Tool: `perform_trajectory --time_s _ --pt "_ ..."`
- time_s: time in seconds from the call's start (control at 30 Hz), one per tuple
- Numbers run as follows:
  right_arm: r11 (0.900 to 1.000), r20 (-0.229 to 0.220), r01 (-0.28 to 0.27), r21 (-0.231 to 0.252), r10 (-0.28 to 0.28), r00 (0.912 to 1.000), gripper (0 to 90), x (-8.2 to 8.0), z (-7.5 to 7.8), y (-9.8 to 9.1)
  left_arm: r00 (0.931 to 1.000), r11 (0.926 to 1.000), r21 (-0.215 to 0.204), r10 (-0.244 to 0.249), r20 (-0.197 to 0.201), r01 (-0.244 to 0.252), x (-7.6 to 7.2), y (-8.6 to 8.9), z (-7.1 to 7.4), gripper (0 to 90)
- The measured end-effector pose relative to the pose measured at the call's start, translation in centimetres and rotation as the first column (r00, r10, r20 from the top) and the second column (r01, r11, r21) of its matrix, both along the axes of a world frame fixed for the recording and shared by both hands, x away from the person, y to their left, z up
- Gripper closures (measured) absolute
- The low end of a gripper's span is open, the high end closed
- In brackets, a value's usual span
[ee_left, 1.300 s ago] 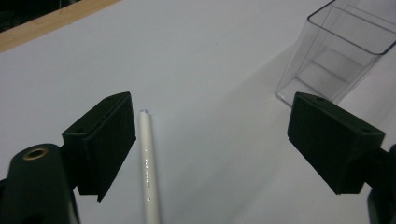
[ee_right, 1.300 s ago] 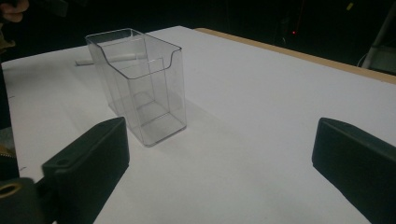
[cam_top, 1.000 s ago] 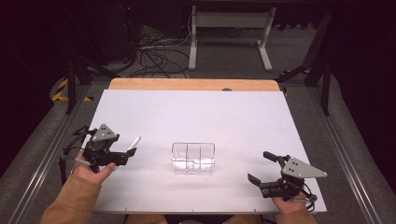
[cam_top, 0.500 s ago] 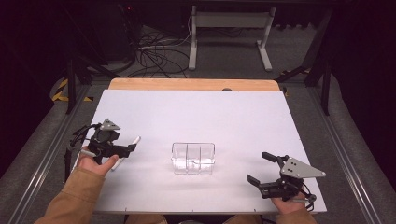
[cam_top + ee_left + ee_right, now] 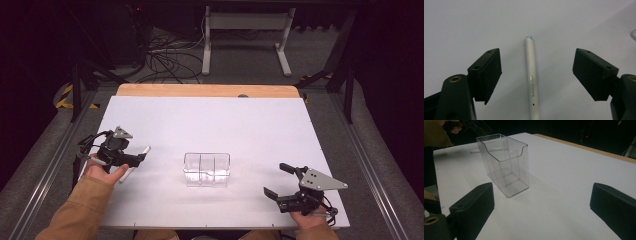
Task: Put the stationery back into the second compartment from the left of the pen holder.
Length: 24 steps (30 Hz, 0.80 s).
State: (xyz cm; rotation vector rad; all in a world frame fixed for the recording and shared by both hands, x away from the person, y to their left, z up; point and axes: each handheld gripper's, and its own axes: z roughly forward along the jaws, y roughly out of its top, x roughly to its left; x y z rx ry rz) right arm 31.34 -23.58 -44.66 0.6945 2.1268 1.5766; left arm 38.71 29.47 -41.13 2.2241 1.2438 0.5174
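Left claw (image 5: pixel 142 157) spread wide, silver pen (image 5: pixel 532 82) lying on table (image 5: pixel 210 120) between jaws. Right claw (image 5: pixel 276 180) spread; clear box (image 5: pixel 206 169) ahead, path free.

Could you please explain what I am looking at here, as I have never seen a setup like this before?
A person sits at a white table and holds a hand-held two-jaw tool in each hand; there is no robot arm. The high view looks down from above: the left gripper is at the left, the right gripper at the right. The other two pictures come from small cameras riding on each tool, looking out between its black jaws. Both grippers are open and hold nothing. A clear plastic holder with compartments stands empty mid-table. A silver pen lies flat on the table between the left gripper's jaws, not touched by them.
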Motion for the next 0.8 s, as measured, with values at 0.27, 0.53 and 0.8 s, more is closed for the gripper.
perform_trajectory --time_s 0.27,0.53,0.8 --pt "1.0000 0.000 -0.001 0.002 0.001 1.0000 6.0 0.0 0.0 0.0 0.9988 0.9997 0.022 -0.002 -0.049 0.004 0.7 0.0 -0.6 35.3" --pt "1.0000 -0.003 -0.009 0.000 0.009 1.0000 6.1 0.1 0.0 0.1 0.9917 0.9985 0.054 -0.003 -0.129 0.010 1.6 -0.4 -1.3 43.2" --pt "0.9999 -0.006 -0.016 -0.003 0.016 0.9998 6.2 0.1 -0.1 0.2 0.9821 0.9963 0.086 0.011 -0.188 0.006 2.3 -0.5 -1.8 49.8"
